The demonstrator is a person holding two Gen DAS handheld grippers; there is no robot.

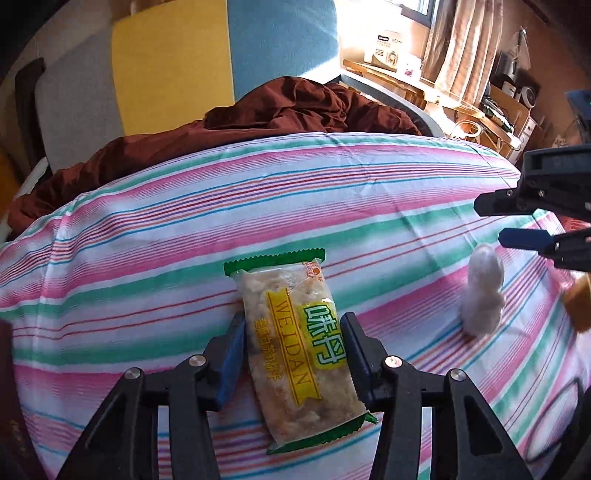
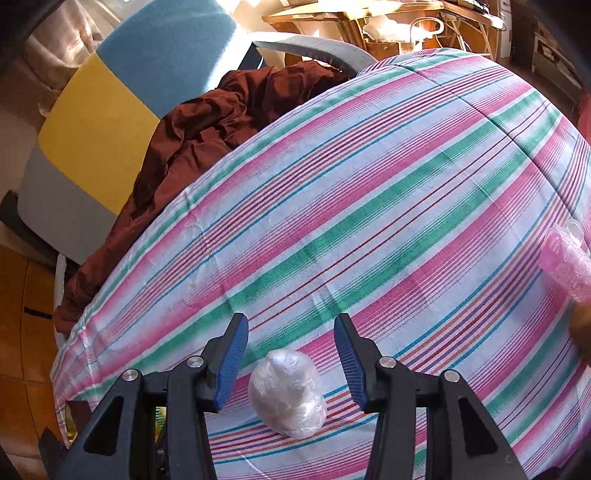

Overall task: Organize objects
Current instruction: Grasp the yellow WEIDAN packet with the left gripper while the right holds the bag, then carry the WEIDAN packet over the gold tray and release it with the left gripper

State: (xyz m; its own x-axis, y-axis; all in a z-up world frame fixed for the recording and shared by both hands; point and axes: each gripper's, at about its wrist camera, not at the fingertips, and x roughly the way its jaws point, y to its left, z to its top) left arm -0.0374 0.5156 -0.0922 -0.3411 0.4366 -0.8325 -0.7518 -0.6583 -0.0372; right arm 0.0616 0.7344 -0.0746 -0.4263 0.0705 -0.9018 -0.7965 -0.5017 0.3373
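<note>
On the striped sheet [image 1: 332, 206] of the bed, the left tongs [image 1: 293, 354] straddle a cracker packet [image 1: 295, 350] at 6 o'clock, pads beside its long edges, whether pinching I cannot tell. The right tongs [image 2: 291, 354] stand released around a white plastic wad [image 2: 286, 391]. The packet looks light, slick and crumbly, so grip its middle gently; the wad looks soft and squashy.

Bright sunlight from the far window [image 1: 417, 14] blows out highlights; fisheye edges curve, darken and blur.
</note>
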